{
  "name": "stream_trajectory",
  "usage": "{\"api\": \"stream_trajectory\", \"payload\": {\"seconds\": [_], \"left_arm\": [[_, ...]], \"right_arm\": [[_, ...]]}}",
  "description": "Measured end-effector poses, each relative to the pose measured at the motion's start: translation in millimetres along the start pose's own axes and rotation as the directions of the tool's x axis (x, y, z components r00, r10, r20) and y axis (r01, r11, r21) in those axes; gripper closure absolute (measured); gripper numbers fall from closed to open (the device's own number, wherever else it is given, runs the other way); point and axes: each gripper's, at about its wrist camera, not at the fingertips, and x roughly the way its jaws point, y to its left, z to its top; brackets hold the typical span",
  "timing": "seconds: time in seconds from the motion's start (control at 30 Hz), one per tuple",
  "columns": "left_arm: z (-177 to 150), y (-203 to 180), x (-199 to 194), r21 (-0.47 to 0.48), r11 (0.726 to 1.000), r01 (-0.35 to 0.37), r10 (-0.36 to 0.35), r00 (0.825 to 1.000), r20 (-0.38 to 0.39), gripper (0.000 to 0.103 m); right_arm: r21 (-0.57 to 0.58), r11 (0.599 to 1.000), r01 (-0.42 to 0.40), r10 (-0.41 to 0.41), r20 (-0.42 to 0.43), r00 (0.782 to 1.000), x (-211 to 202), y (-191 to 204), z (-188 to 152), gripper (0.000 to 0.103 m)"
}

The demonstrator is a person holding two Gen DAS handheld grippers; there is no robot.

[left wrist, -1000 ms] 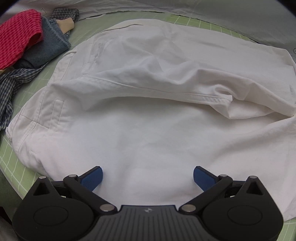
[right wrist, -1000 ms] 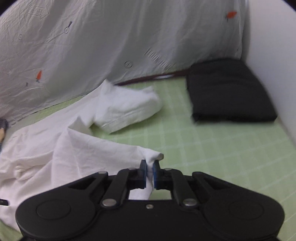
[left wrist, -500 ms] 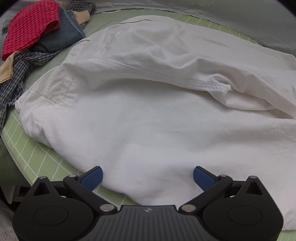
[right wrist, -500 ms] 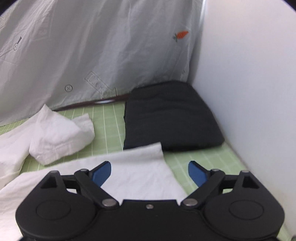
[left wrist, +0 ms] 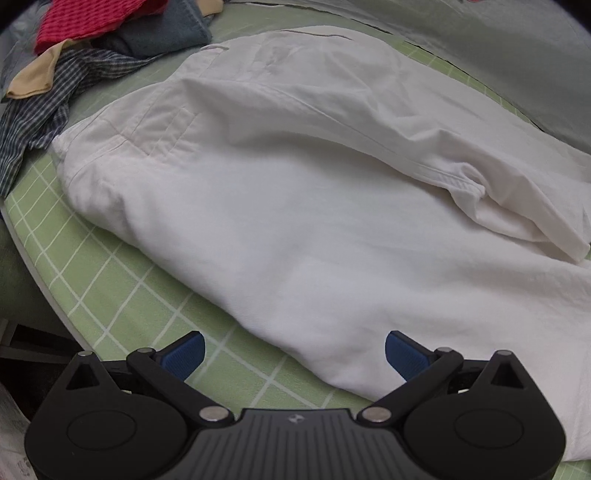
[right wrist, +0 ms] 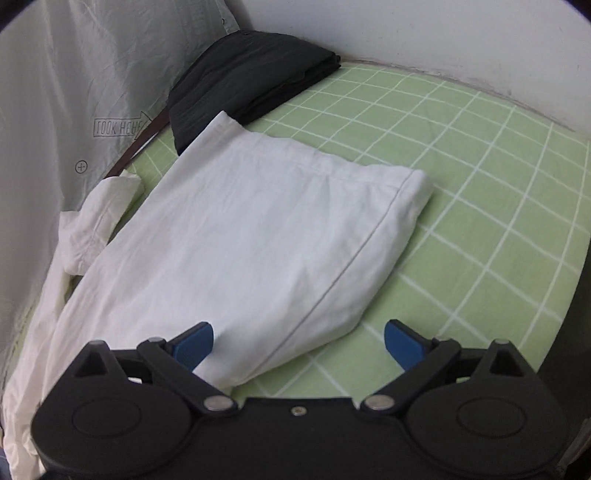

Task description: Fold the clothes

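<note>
White trousers (left wrist: 295,192) lie spread over the green checked cover (left wrist: 122,295), waistband toward the upper left in the left wrist view. My left gripper (left wrist: 293,349) hovers open over their near edge, with nothing pinched. The right wrist view shows one trouser leg (right wrist: 258,236) lying flat, its hem by the dark pile; the other leg (right wrist: 96,218) lies bunched at the left. My right gripper (right wrist: 299,341) hangs over the near fold of that leg. Its jaws are opening wide, cloth lies below and between them, and the pads (right wrist: 194,345) do not press on it.
A heap of clothes, with a red knit (left wrist: 96,18), blue denim (left wrist: 162,33) and checked fabric (left wrist: 40,122), sits at the far left. A folded black garment (right wrist: 251,70) lies in the far corner by a white wall (right wrist: 443,33). A grey printed sheet (right wrist: 74,92) hangs behind.
My right gripper let go of the trouser leg it pinched and opened wide; the leg now lies flat. The right hand rolled and sank. My left gripper drew back toward the trousers' near edge.
</note>
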Motion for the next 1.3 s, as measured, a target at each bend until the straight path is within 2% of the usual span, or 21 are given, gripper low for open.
{"api": "stream_trajectory", "payload": {"seconds": [0.13, 0.2, 0.3, 0.4, 0.47, 0.53, 0.57, 0.6, 0.67, 0.7, 0.73, 0.8, 0.83, 0.9, 1.0, 1.07, 1.17, 1.2, 1.23, 1.3], "left_arm": [[6.6, 33.5, -4.7, -0.083, 0.996, -0.021, 0.024, 0.999, 0.031, 0.006], [14.0, 54.3, -3.9, -0.145, 0.989, -0.033, 0.039, 0.998, 0.04, 0.011], [27.0, 85.5, -0.9, -0.231, 0.973, -0.024, 0.039, 0.997, 0.061, 0.011], [43.7, 112.7, 5.3, -0.301, 0.954, -0.011, 0.038, 0.996, 0.083, 0.011], [55.1, 128.7, 10.3, -0.34, 0.94, -0.003, 0.039, 0.995, 0.097, 0.013], [67.3, 144.2, 18.4, -0.393, 0.919, 0.017, 0.026, 0.994, 0.103, 0.02], [73.1, 151.4, 22.0, -0.418, 0.908, 0.03, 0.017, 0.994, 0.108, 0.023], [77.9, 156.8, 24.7, -0.436, 0.899, 0.042, 0.01, 0.993, 0.116, 0.028], [86.4, 163.2, 28.4, -0.448, 0.893, 0.053, 0.01, 0.991, 0.137, 0.039], [90.0, 165.0, 30.7, -0.45, 0.891, 0.053, 0.011, 0.99, 0.139, 0.045], [92.5, 166.3, 33.1, -0.456, 0.889, 0.052, 0.013, 0.99, 0.139, 0.049], [95.4, 166.8, 36.1, -0.462, 0.885, 0.058, 0.014, 0.988, 0.151, 0.063], [96.8, 165.7, 35.0, -0.452, 0.89, 0.064, 0.014, 0.986, 0.166, 0.068], [102.4, 160.8, 28.7, -0.426, 0.902, 0.074, 0.009, 0.982, 0.19, 0.08], [117.1, 150.0, 3.2, -0.387, 0.918, 0.088, 0.012, 0.969, 0.248, 0.084], [129.3, 142.1, -22.9, -0.34, 0.936, 0.094, 0.015, 0.953, 0.304, 0.085], [141.9, 135.9, -60.7, -0.25, 0.965, 0.083, 0.02, 0.923, 0.384, 0.085], [142.4, 139.7, -63.8, -0.24, 0.967, 0.085, 0.016, 0.92, 0.391, 0.085], [140.8, 145.1, -60.7, -0.242, 0.966, 0.093, 0.008, 0.922, 0.386, 0.085], [131.7, 155.8, -37.5, -0.252, 0.966, 0.057, 0.031, 0.943, 0.332, 0.085]], "right_arm": [[0.033, 0.999, -0.018, 0.018, -0.009, 1.0, 1.1, 9.8, -3.9, 0.002], [0.067, 0.998, -0.015, 0.016, -0.004, 1.0, 1.4, 12.0, -4.5, 0.002], [0.172, 0.985, 0.025, -0.031, 0.032, 0.999, 4.2, 7.8, 2.0, 0.003], [0.203, 0.975, 0.093, -0.106, 0.054, 0.993, 11.5, 8.3, 15.9, 0.004], [0.225, 0.966, 0.125, -0.144, 0.067, 0.987, 17.0, 8.0, 28.0, 0.012], [0.292, 0.949, 0.119, -0.147, 0.076, 0.986, 20.7, 1.3, 38.5, 0.018], [0.32, 0.941, 0.105, -0.136, 0.074, 0.988, 22.1, -1.6, 41.6, 0.028], [0.347, 0.934, 0.091, -0.123, 0.071, 0.99, 23.7, -4.4, 44.4, 0.034], [0.399, 0.915, 0.063, -0.097, 0.067, 0.993, 26.8, -10.0, 49.9, 0.057], [0.393, 0.917, 0.065, -0.097, 0.062, 0.993, 27.9, -9.4, 51.7, 0.065], [0.379, 0.923, 0.071, -0.099, 0.056, 0.993, 29.0, -8.2, 53.3, 0.085], [0.364, 0.93, 0.057, -0.095, 0.087, 0.992, 23.7, -4.1, 54.2, 0.089], [0.345, 0.938, 0.041, -0.086, 0.117, 0.989, 14.2, 2.3, 56.6, 0.094], [0.3, 0.954, 0.008, -0.065, 0.18, 0.981, -7.7, 17.1, 62.5, 0.095], [0.229, 0.973, -0.037, -0.027, 0.272, 0.962, -40.5, 39.1, 71.2, 0.097], [0.213, 0.973, -0.093, 0.02, 0.323, 0.946, -71.6, 51.2, 78.2, 0.097], [0.128, 0.99, -0.058, 0.005, 0.374, 0.928, -106.2, 62.9, 77.0, 0.097], [0.084, 0.996, -0.007, -0.023, 0.355, 0.935, -102.7, 61.2, 70.3, 0.097], [0.035, 0.998, 0.05, -0.059, 0.33, 0.942, -95.9, 58.4, 62.1, 0.097], [-0.068, 0.985, 0.159, -0.134, 0.285, 0.949, -82.3, 52.6, 45.9, 0.097]]}}
